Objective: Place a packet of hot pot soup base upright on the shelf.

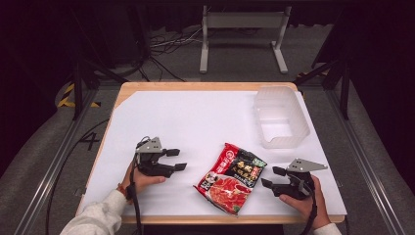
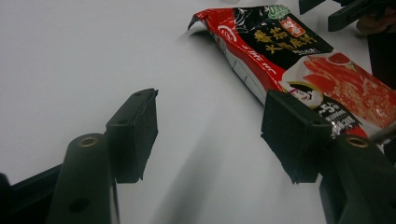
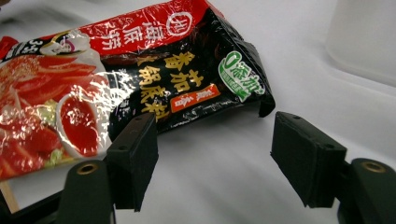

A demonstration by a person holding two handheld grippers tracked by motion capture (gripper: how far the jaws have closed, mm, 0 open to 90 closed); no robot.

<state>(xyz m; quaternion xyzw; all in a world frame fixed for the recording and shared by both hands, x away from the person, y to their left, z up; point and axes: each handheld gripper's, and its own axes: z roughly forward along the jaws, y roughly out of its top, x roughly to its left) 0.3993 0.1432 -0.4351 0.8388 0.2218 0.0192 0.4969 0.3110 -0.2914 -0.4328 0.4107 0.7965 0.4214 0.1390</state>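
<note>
The left gripper (image 1: 179, 159) and right gripper (image 1: 272, 177) both rested on the white table (image 1: 195, 122) with jaws spread, clasping nothing, pointing inward at the sauce packet (image 1: 231, 177). At one o'clock from the packet stood a clear plastic bin (image 1: 280, 117), holding nothing. The red-and-black packet lay flat between the grippers, glossy and crinkled.

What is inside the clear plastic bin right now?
Nothing visible: the clear plastic bin looks empty through its translucent walls. The sauce packet lies outside it on the table.
</note>
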